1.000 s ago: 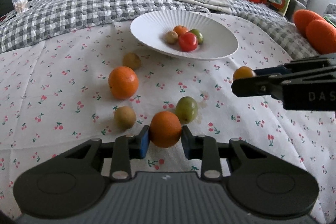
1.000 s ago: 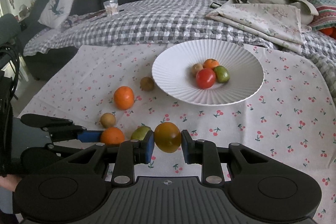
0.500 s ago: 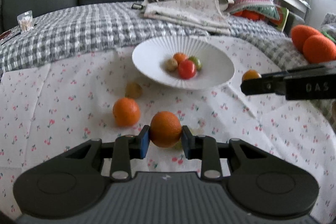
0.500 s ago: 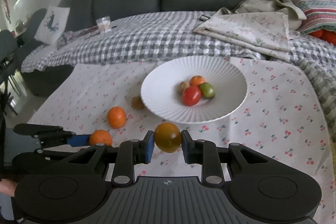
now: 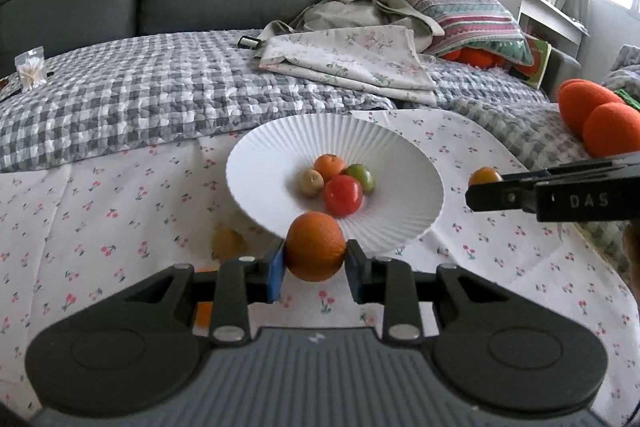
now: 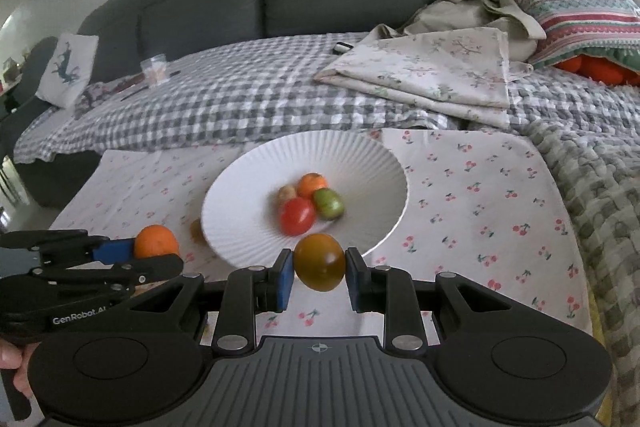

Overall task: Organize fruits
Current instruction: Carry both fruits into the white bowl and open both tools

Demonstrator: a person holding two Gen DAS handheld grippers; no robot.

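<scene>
My left gripper (image 5: 316, 263) is shut on an orange (image 5: 316, 245) and holds it in the air just before the near rim of the white ribbed plate (image 5: 400, 155). My right gripper (image 6: 319, 273) is shut on a brownish-green tomato (image 6: 319, 261), also raised at the plate's (image 6: 360, 163) near rim. The plate holds a red tomato (image 5: 343, 195), a small orange (image 5: 329, 165), a green fruit (image 5: 362, 175) and a tan fruit (image 5: 311, 183). The left gripper with its orange (image 6: 156, 241) shows at the left of the right wrist view.
A small brown fruit (image 5: 228, 241) lies on the cherry-print cloth (image 5: 120, 207) left of the plate; another orange (image 5: 204, 311) peeks out behind my left fingers. Folded linen (image 5: 352, 63), a striped pillow (image 5: 468, 15) and orange plush (image 5: 600, 115) lie behind and right.
Both grippers have lifted their fruits off the cloth and moved forward toward the plate. The plate now looks closer and larger in both views.
</scene>
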